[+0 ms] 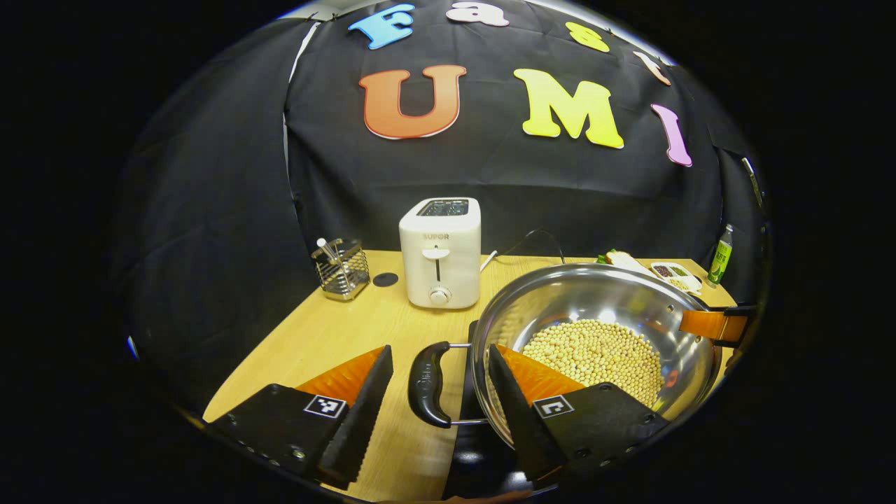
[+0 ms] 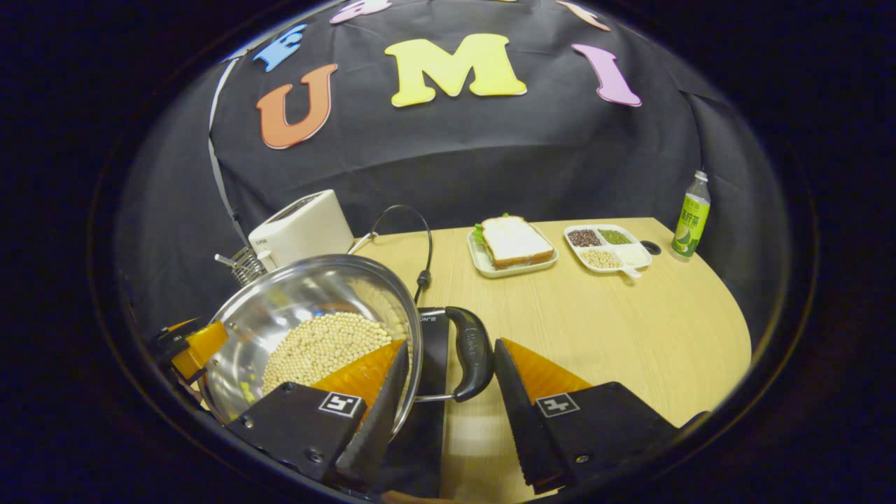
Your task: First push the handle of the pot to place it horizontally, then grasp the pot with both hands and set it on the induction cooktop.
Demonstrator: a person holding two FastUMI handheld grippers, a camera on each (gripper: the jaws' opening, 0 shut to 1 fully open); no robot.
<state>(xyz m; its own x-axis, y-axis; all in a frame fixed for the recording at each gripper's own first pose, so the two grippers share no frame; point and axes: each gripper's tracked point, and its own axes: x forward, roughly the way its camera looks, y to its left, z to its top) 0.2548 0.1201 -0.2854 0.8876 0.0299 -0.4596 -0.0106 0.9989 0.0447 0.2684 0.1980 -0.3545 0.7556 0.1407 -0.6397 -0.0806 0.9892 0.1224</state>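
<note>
1. Left gripper view: the left gripper (image 1: 439, 381) is seen spread wide around the near handle (image 1: 428, 383) of the pot (image 1: 595, 343); one finger lies outside the handle and the other reaches over the pot's rim, and neither is seen pressing on the handle.
2. Right gripper view: the right gripper (image 2: 451, 378) is likewise held wide, the pot's other handle (image 2: 472, 352) lying between its fingers, with no clamping seen.
3. The pot, steel and holding pale beans (image 1: 595, 353), is seen over the dark induction cooktop (image 2: 427, 392), whether resting on it cannot be told.
4. Behind the pot, a white toaster (image 1: 440, 252) is marked "SUPOR".
5. Beyond the pot, in the right gripper view, a sandwich plate (image 2: 512, 245), a divided tray (image 2: 607, 247) and a green bottle (image 2: 690, 215) stand; the bottle's label is too small to read.
</note>
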